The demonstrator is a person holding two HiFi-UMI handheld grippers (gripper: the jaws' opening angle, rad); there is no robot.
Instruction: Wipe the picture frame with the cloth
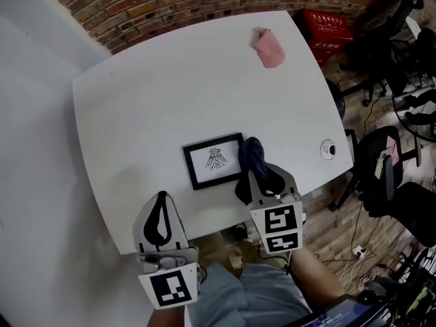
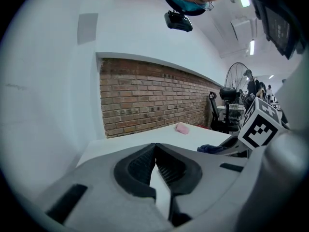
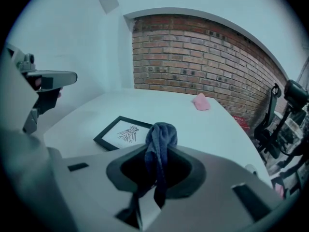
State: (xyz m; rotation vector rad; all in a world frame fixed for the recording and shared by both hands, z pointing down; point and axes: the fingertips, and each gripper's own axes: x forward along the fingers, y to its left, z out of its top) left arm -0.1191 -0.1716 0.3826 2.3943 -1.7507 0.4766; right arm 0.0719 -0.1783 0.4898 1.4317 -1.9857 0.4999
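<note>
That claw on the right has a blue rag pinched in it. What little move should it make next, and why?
Probably ease the right gripper down and to the left, so the blue cloth shut in its jaws drags across the picture frame. The cloth sits right at the frame's right edge, and the frame lies flat on the table, ready for wiping.

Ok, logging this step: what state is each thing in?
Picture frame: lying flat, face up on the table.
Blue cloth: bunched, pinched in the right gripper.
Pink cloth: loose near the table's far edge.
Left gripper: fingers shut, empty.
Right gripper: fingers shut on the blue cloth.
</note>
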